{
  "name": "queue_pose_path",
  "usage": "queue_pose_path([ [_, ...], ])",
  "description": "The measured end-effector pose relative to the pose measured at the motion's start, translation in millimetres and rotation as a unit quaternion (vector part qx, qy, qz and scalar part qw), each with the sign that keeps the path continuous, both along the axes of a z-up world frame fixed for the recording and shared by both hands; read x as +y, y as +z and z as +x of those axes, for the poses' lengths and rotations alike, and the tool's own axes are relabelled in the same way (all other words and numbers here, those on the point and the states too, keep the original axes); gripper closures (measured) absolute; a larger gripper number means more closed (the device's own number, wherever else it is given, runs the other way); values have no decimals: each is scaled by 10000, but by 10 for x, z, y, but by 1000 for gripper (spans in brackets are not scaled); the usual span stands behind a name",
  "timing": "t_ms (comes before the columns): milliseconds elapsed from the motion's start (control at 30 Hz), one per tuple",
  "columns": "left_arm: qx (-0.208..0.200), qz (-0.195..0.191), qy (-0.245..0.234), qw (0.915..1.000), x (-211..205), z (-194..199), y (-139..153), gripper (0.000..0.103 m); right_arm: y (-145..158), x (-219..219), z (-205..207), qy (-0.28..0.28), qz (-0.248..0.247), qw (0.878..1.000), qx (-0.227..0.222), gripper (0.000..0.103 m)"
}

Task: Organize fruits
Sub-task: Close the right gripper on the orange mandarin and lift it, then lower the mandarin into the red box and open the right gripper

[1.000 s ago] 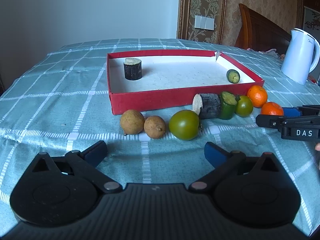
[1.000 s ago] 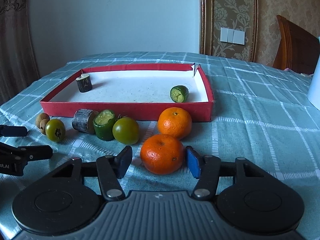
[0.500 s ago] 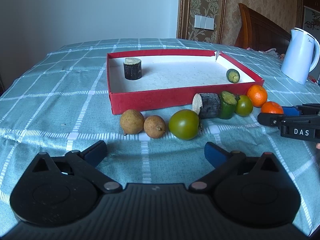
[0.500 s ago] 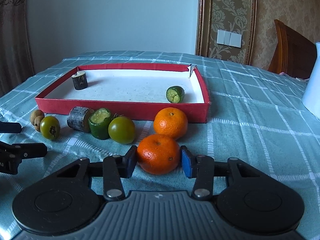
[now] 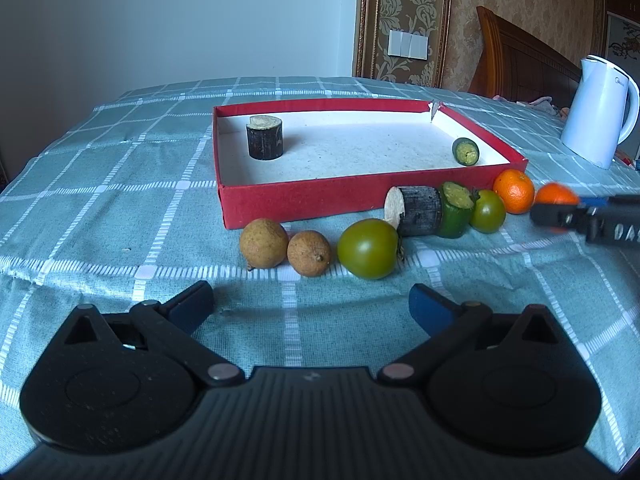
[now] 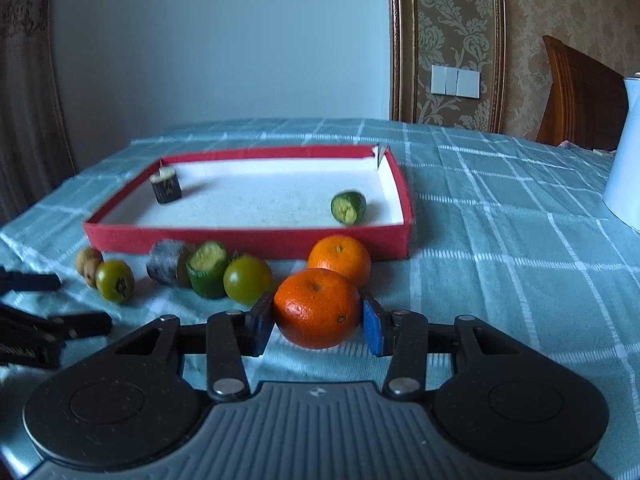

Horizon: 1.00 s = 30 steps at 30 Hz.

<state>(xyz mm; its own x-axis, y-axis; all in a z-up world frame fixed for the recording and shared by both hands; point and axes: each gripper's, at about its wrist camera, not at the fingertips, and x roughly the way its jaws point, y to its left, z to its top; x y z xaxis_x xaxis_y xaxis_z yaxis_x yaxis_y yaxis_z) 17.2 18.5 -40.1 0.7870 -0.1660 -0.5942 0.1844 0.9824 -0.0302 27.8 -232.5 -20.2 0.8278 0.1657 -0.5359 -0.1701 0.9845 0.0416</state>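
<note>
My right gripper (image 6: 317,320) is shut on an orange (image 6: 318,307) and holds it just above the cloth, in front of a second orange (image 6: 340,258). A red tray (image 6: 248,236) behind holds a dark stub (image 6: 165,189) and a green cut piece (image 6: 349,207). In front of the tray lie a green tomato (image 6: 247,279), a green cut piece (image 6: 208,269), a dark stub (image 6: 166,268), another green tomato (image 5: 369,248) and two brown longans (image 5: 264,243). My left gripper (image 5: 311,308) is open and empty, near the longans.
A white kettle (image 5: 598,114) stands at the right on the checked green tablecloth (image 5: 100,208). A wooden chair back (image 5: 516,60) is behind the table. The right gripper (image 5: 588,220) shows blurred at the right edge of the left wrist view.
My right gripper closed on the near orange and lifted it off the cloth. The left gripper has stayed still.
</note>
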Motion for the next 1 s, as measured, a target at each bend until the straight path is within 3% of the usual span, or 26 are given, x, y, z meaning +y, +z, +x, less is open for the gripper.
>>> queue_pose_path([
  [200,-2,-17,-4,10000,3,-1,-1,0,266,17,179,7,9,9995,-328,59],
  [433,-4,-19,-8,10000,7,-1,-4,0,331,210,620,77,-199,9989,-421,59],
  [767,-12,-32,-10,10000,9,-6,-7,0,142,557,1399,147,-634,9979,-6,59],
  [1000,-13,-40,-9,10000,5,-8,-6,0,42,637,1720,49,-779,9966,277,59],
])
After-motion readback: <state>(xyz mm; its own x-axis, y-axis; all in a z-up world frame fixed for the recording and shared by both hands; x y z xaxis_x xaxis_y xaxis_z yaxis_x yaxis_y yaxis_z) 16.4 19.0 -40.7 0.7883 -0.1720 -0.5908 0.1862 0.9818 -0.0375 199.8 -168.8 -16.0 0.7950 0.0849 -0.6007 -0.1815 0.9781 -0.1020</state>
